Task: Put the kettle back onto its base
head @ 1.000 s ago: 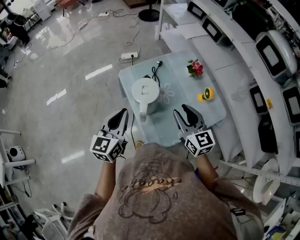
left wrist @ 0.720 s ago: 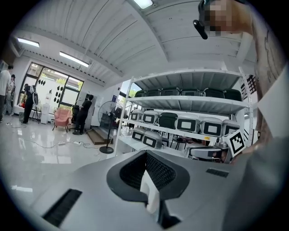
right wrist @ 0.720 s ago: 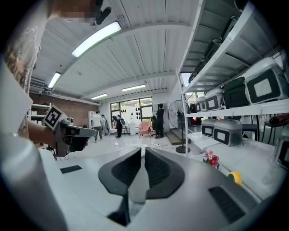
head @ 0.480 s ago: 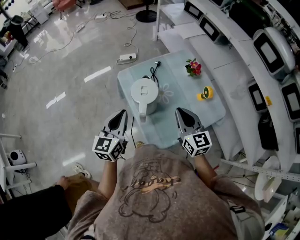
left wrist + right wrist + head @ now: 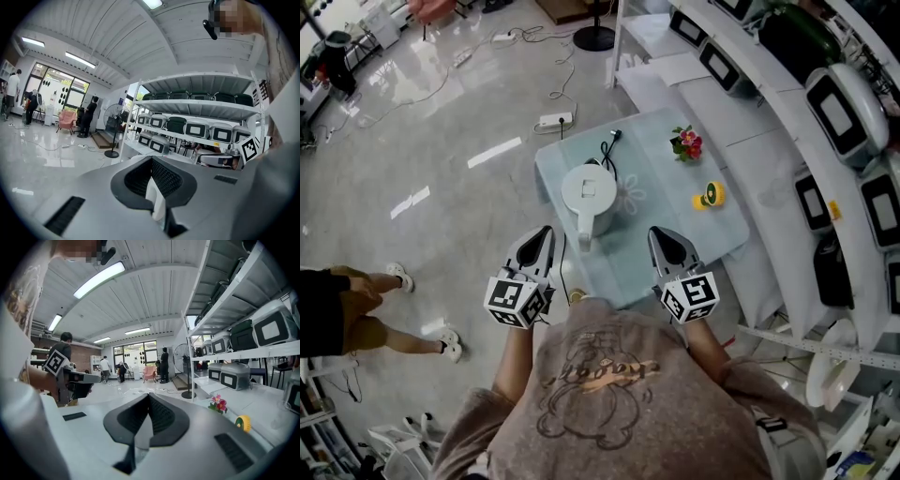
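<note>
**Kettle on the table, both grippers closed and empty**

The pale blue table (image 5: 712, 230) carries the white kettle (image 5: 589, 195), its handle toward the person. The left gripper (image 5: 547, 231) hangs near the kettle's handle side, a little left; the right gripper (image 5: 656, 234) is further to the kettle's right. Both have their jaws pressed together on nothing, apart from the kettle. Behind the kettle lies a black cord (image 5: 607, 150). Off to the kettle's right are pink flowers (image 5: 687, 143) and a small yellow round thing (image 5: 710, 195).

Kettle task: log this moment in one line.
kettle: on table, untouched | left gripper: shut, empty | right gripper: shut, empty
</note>
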The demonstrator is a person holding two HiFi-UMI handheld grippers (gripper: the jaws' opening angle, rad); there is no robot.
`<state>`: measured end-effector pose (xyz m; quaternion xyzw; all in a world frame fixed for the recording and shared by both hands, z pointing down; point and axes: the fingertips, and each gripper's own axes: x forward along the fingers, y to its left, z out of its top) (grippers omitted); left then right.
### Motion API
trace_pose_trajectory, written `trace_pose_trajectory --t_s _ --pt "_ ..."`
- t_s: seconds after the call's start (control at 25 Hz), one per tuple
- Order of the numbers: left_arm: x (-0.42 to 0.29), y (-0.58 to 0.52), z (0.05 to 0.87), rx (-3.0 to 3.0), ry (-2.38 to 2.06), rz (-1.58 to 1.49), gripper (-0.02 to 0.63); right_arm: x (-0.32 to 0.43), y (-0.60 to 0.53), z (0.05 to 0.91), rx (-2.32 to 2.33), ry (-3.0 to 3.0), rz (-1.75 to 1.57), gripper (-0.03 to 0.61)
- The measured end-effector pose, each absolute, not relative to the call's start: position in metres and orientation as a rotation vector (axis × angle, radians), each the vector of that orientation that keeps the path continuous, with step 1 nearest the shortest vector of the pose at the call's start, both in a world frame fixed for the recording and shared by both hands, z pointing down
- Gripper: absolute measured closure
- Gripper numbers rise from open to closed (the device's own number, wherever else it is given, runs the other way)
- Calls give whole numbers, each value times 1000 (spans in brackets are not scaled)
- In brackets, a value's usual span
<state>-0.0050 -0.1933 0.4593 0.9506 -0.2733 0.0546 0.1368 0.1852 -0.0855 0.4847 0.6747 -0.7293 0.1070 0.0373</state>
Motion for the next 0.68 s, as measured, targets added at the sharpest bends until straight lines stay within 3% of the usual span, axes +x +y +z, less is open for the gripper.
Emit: trace_pose_trajectory --t_s 0.68 --pt "-9 -198 455 2732 -815 133 592 195 -86 480 2081 -2217 292 580"
